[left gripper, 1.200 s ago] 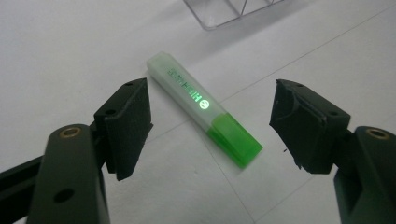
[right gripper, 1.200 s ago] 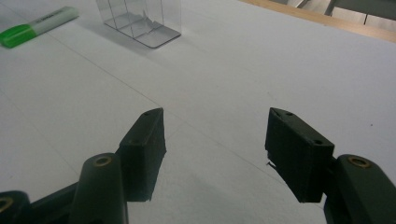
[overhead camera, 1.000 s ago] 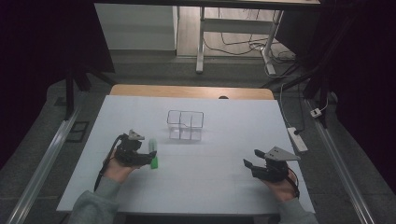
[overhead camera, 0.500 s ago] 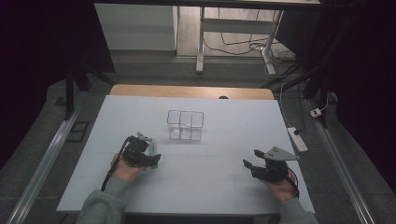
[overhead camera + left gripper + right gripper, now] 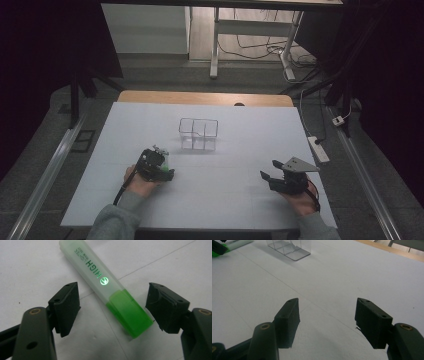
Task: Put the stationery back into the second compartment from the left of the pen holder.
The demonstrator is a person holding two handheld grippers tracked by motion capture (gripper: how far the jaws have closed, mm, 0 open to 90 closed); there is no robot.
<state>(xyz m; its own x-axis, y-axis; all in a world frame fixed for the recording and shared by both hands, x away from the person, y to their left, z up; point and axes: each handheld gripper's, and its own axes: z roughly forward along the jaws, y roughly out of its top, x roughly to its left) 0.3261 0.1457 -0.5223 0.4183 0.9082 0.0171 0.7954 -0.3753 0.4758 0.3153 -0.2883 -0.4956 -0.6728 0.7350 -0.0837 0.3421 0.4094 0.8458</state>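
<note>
Highlighter (image 5: 163, 164) is what the work appears to turn on: in the high view it lies on the white table (image 5: 225, 200), on the near left part, just in front of the clear box (image 5: 198, 134) and apart from it. The left gripper (image 5: 161, 165) is held low over it, while the right gripper (image 5: 266, 177) is kept well apart on the near right, its jaws spread with nothing between them.

In the left gripper view the highlighter (image 5: 110, 292) is seen lying flat and slantwise between the two spread jaws of the left gripper (image 5: 112, 308), its green cap nearest the camera and its pale printed barrel pointing away. Neither jaw is seen touching it, though the right-hand one is just beside the cap. A good grasp would likely be made by bringing the jaws square across the pen and centred on it before closing, so that it is not twisted out.

In the right gripper view the empty, spread jaws of the right gripper (image 5: 327, 315) are seen above bare table, with the clear box (image 5: 289, 247) and the highlighter (image 5: 232, 245) far off.

Compared with a second ago, the left gripper has been moved forward and to the right, closer to the clear box; the right gripper has stayed in place.
</note>
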